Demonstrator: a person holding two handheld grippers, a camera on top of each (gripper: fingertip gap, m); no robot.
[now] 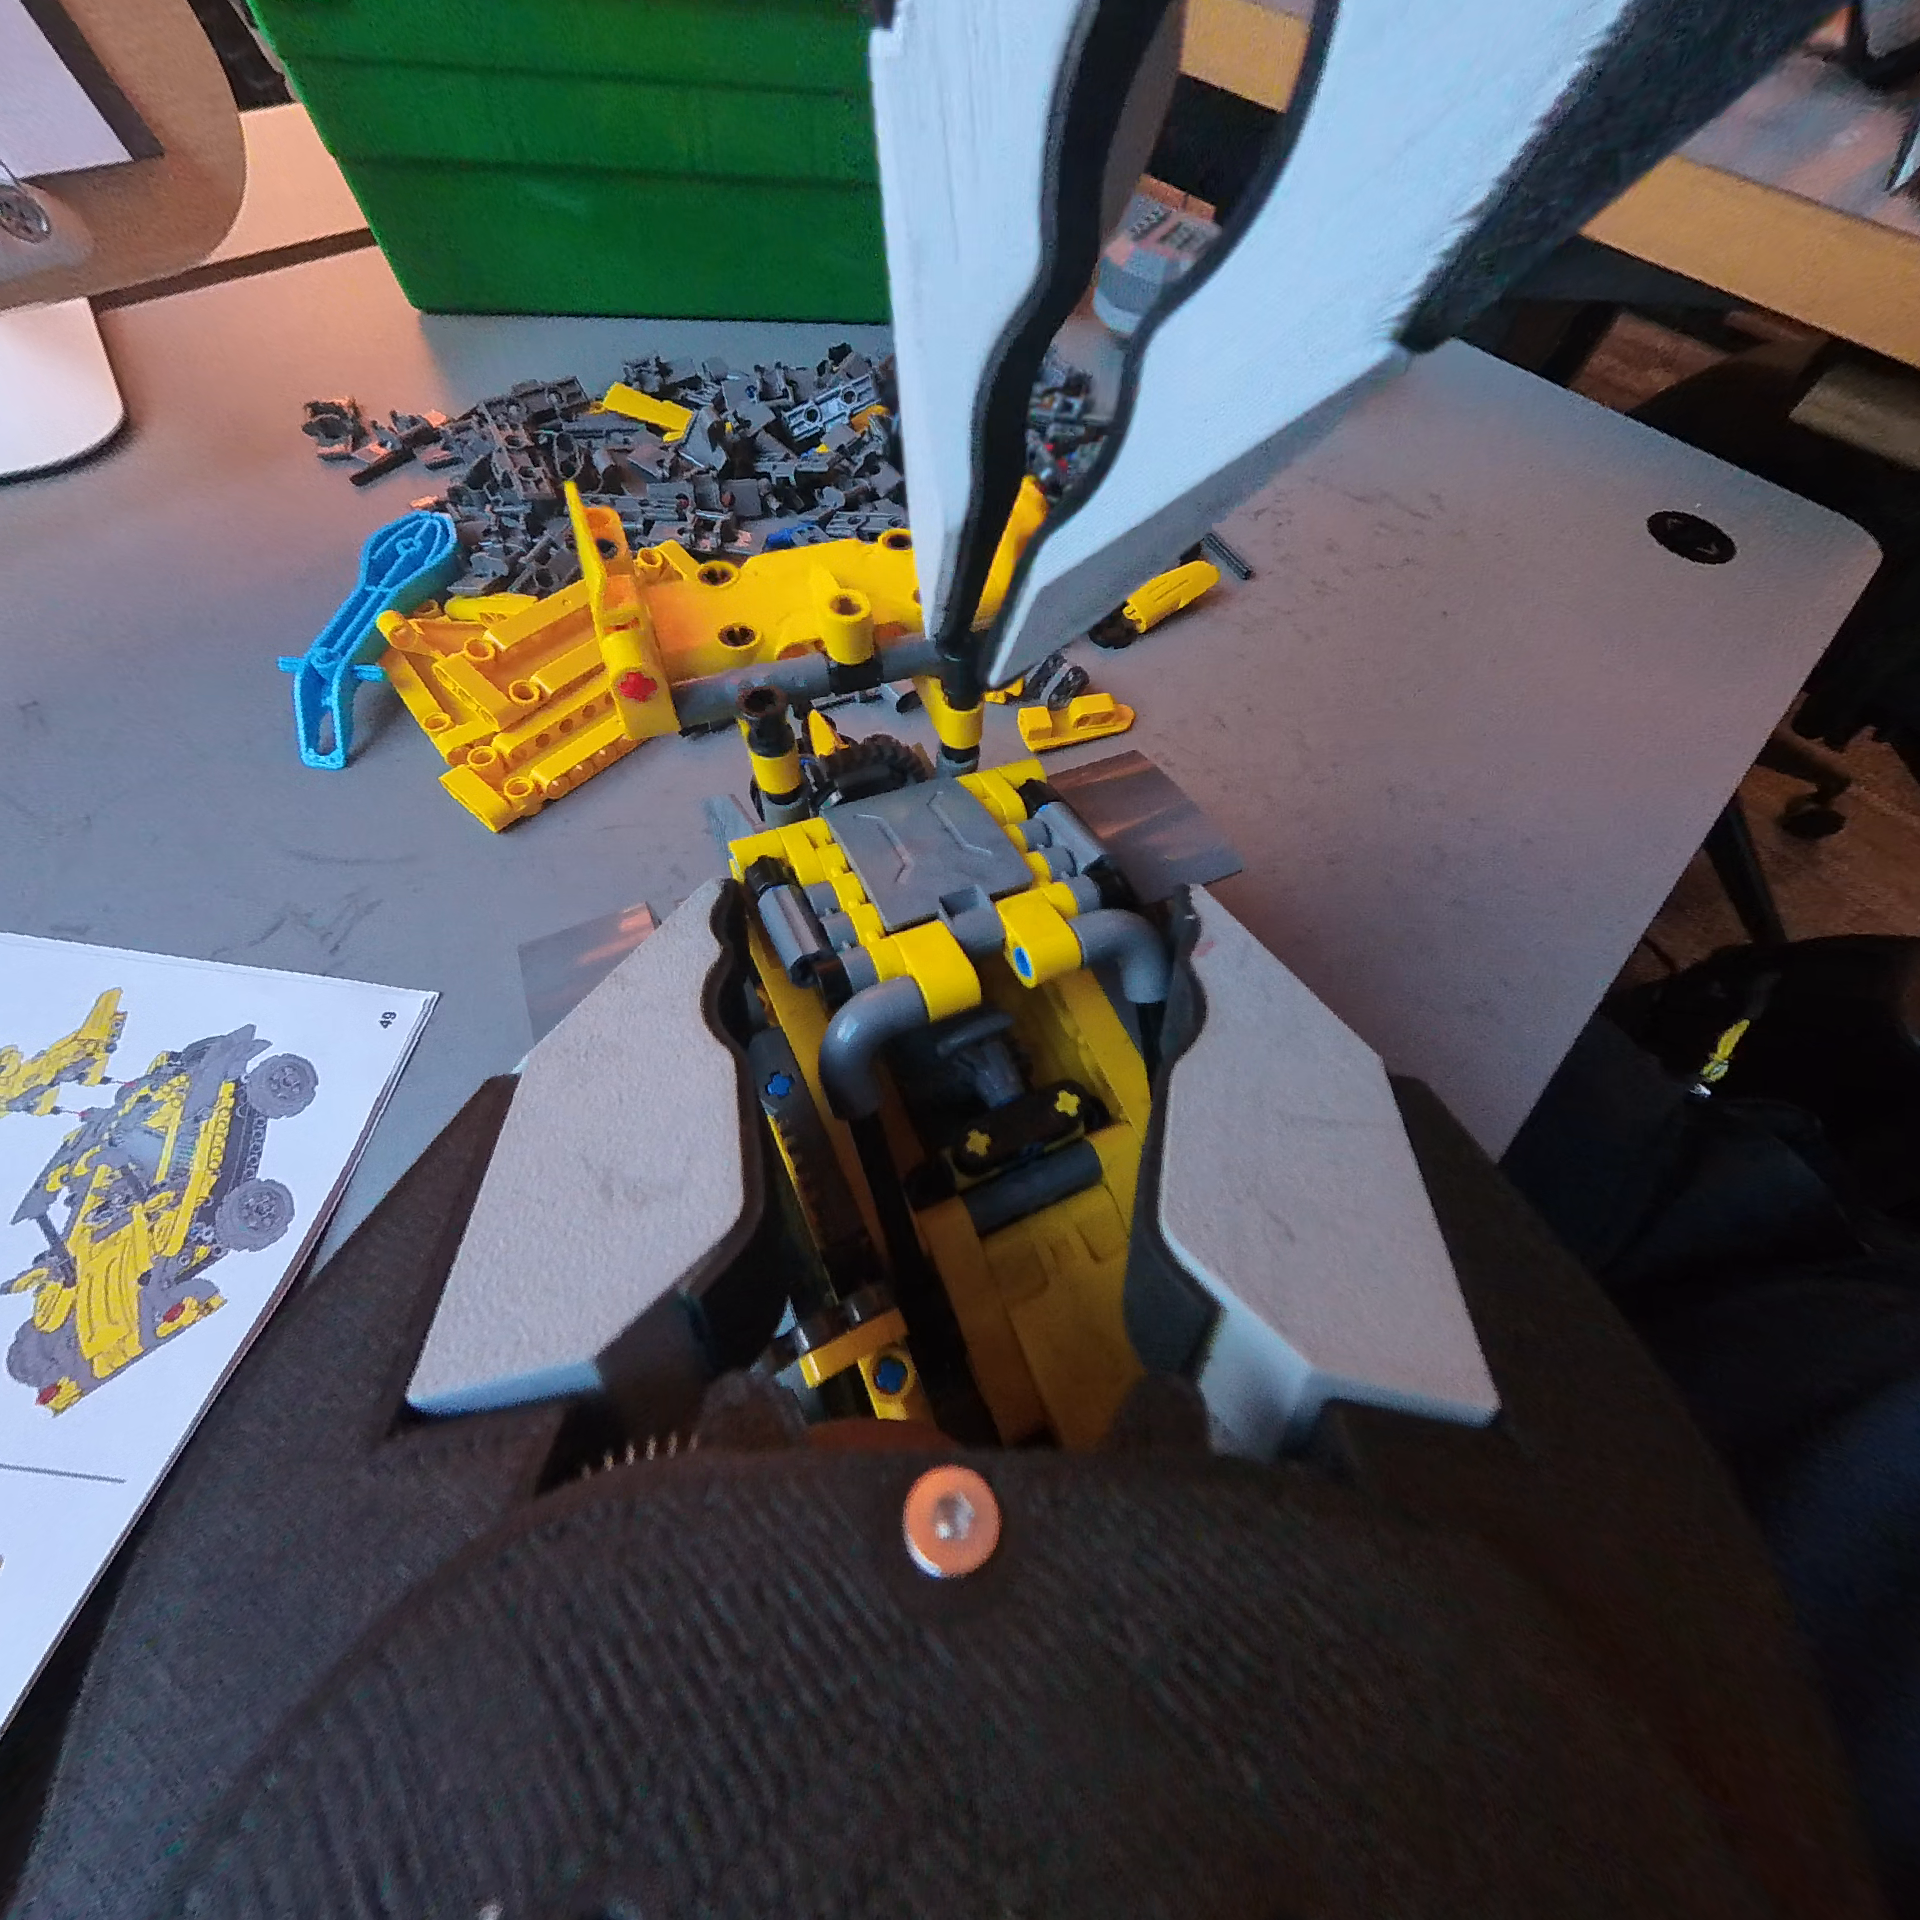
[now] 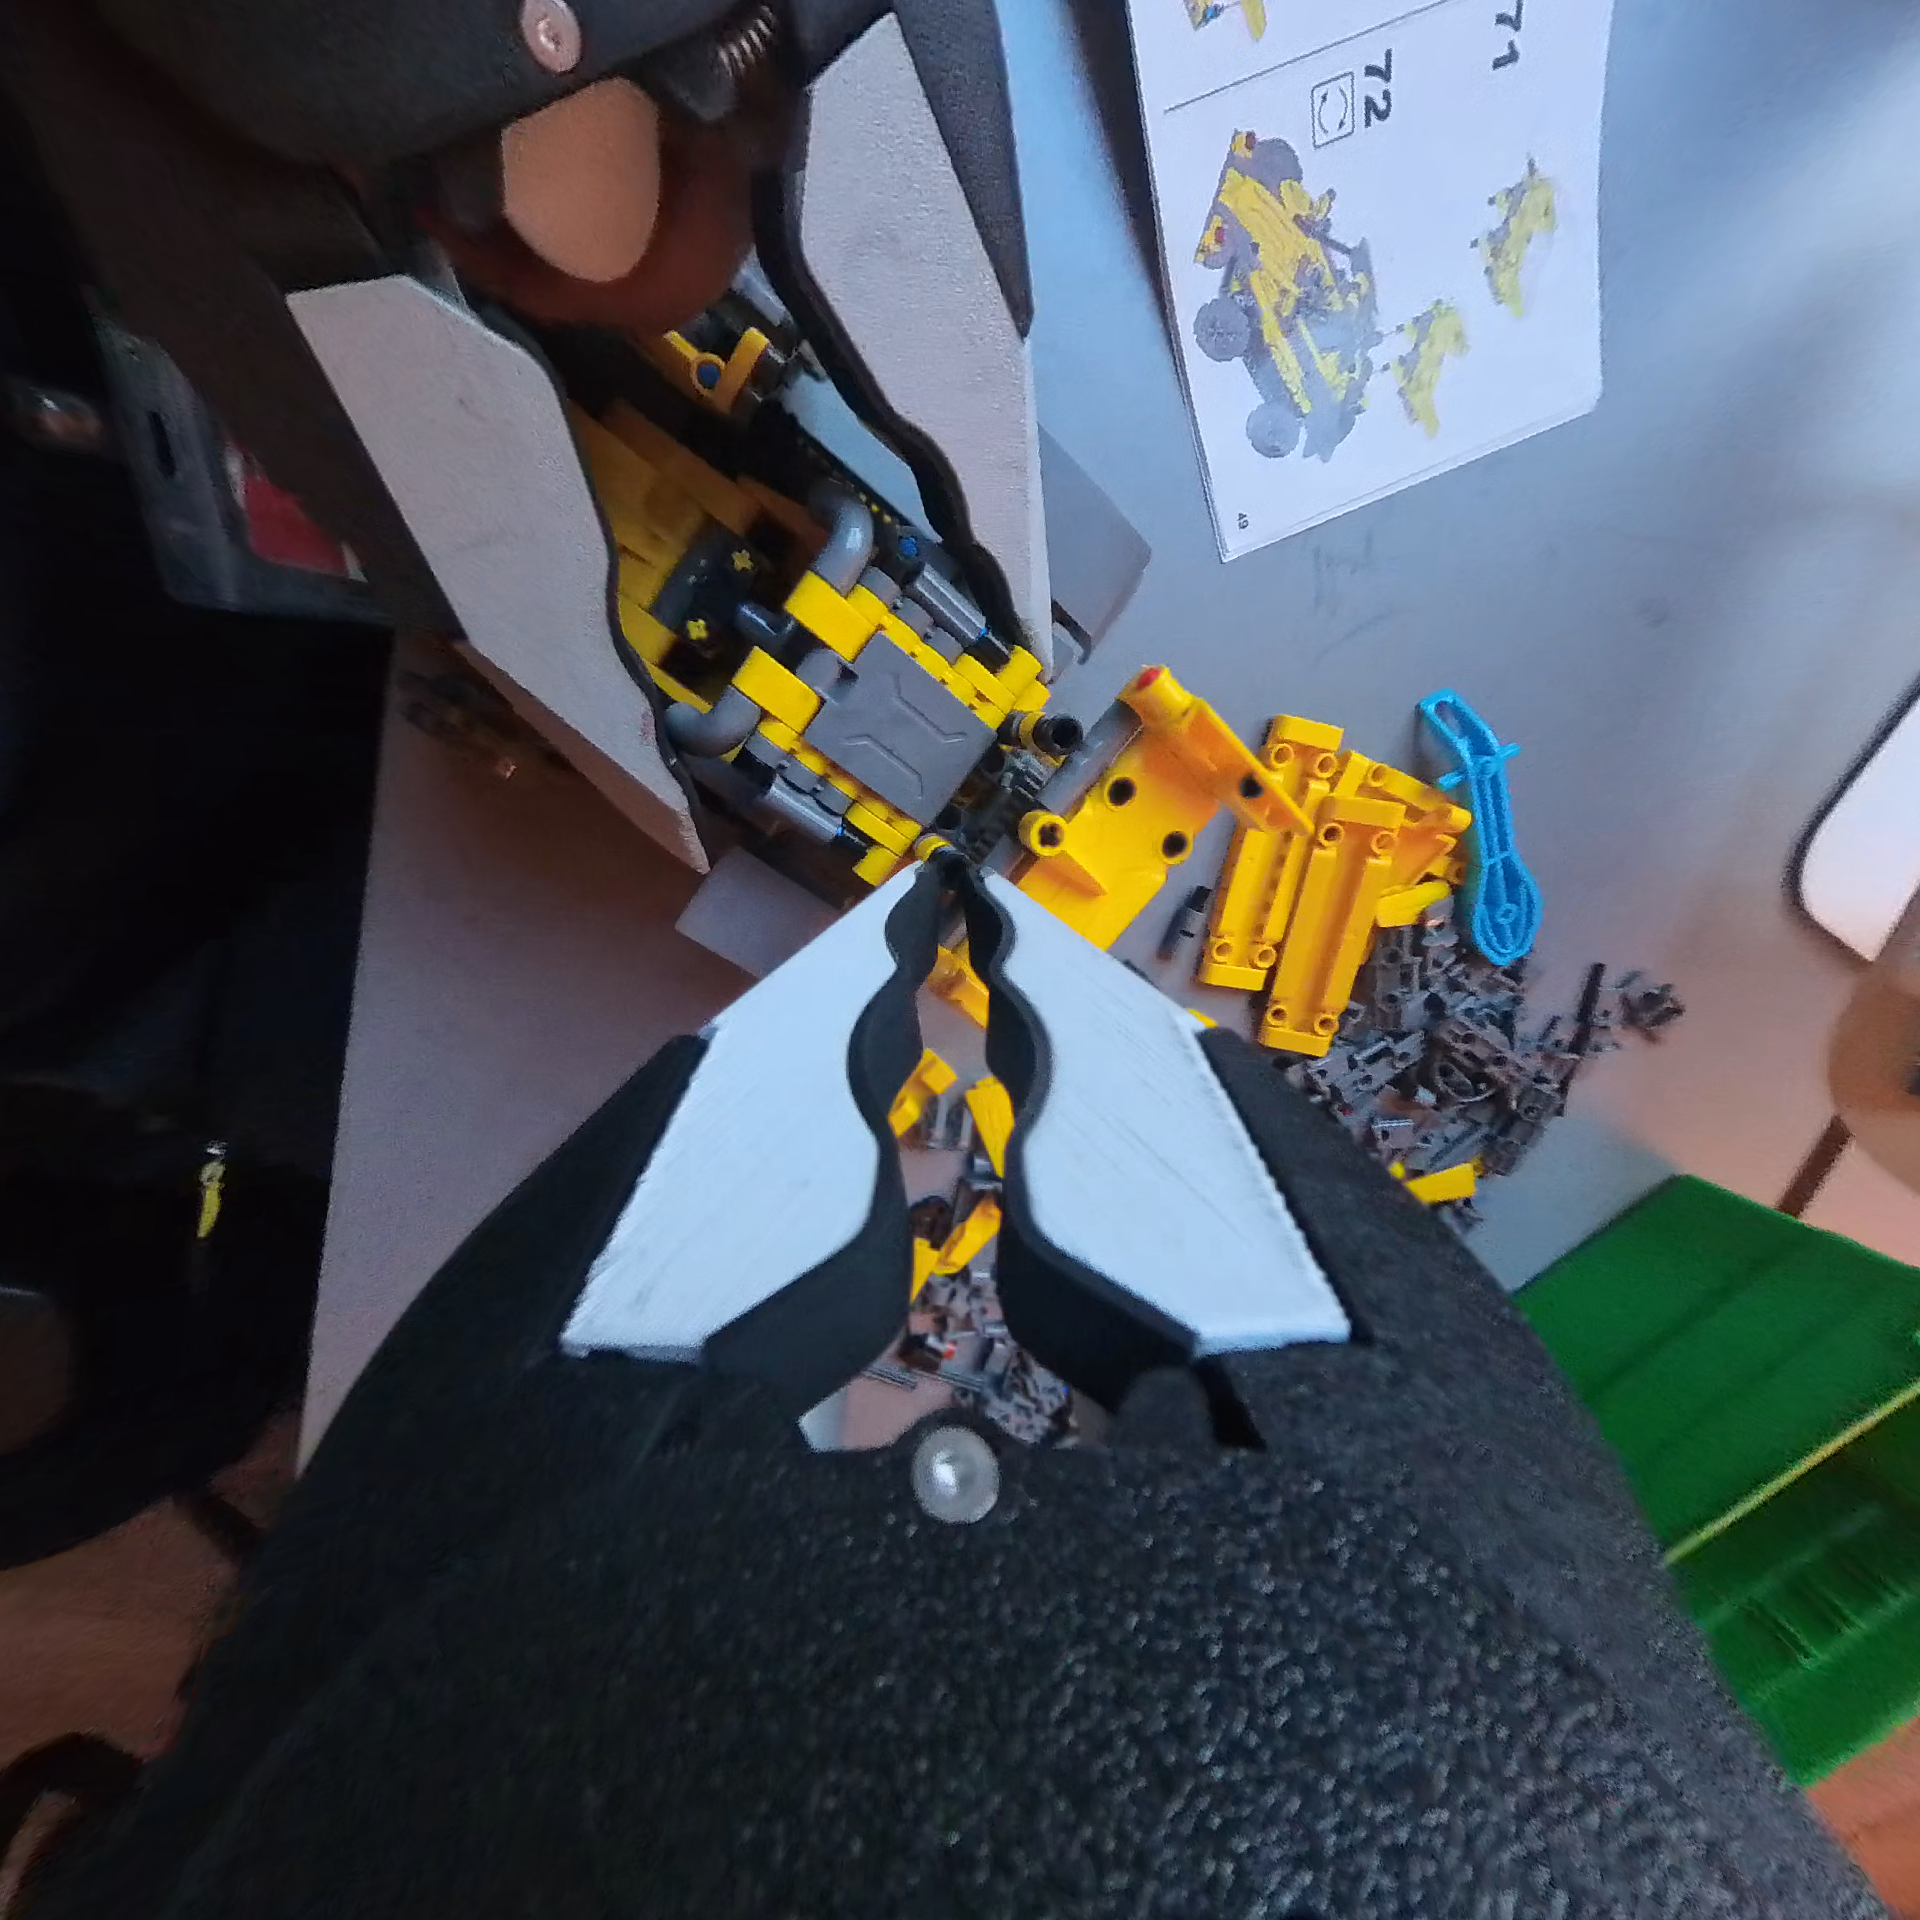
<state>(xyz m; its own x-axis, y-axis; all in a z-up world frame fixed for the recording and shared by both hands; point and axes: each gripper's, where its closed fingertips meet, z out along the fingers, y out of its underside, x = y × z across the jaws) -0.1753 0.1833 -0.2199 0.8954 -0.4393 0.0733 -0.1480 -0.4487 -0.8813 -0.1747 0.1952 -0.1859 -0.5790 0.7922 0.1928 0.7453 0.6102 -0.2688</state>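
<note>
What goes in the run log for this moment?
left gripper: shut on yellow model | right gripper: shut on black pin at model's front | table: loose parts pile, booklet

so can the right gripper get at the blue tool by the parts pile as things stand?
Probably not yet: the right gripper is shut on a black pin at the yellow model. The blue tool itself lies uncovered on the table.

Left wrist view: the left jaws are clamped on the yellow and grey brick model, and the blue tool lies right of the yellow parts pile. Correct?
Not quite. The left gripper does clamp the yellow and grey brick model, but the left wrist view shows the blue tool lying left of the yellow parts pile, not right of it.
</note>
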